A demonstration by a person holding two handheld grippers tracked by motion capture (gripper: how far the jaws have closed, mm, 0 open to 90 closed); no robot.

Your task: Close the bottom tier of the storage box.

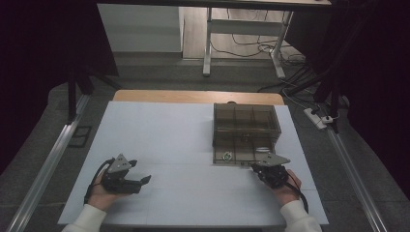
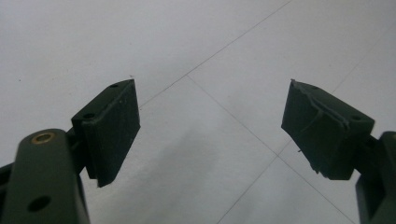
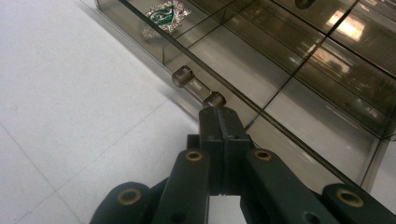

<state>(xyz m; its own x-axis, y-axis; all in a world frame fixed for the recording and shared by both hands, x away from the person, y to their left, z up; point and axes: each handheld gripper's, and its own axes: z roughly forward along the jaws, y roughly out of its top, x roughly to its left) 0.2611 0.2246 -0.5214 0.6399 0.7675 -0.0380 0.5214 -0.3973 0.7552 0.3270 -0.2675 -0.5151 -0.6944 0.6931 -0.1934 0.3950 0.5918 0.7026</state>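
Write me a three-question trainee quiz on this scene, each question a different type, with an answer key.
1. True or false: the left gripper has its jaws spread wide over bare white table.
2. Multiple choice: the right gripper has its closed tips at which part of the smoky clear drawer box? A) the back wall B) the small clear handle on the open drawer's front C) the top lid
3. Fill in: the green and silver ornament lies in a compartment of the open ____.

Key: 1 true; 2 B; 3 drawer.
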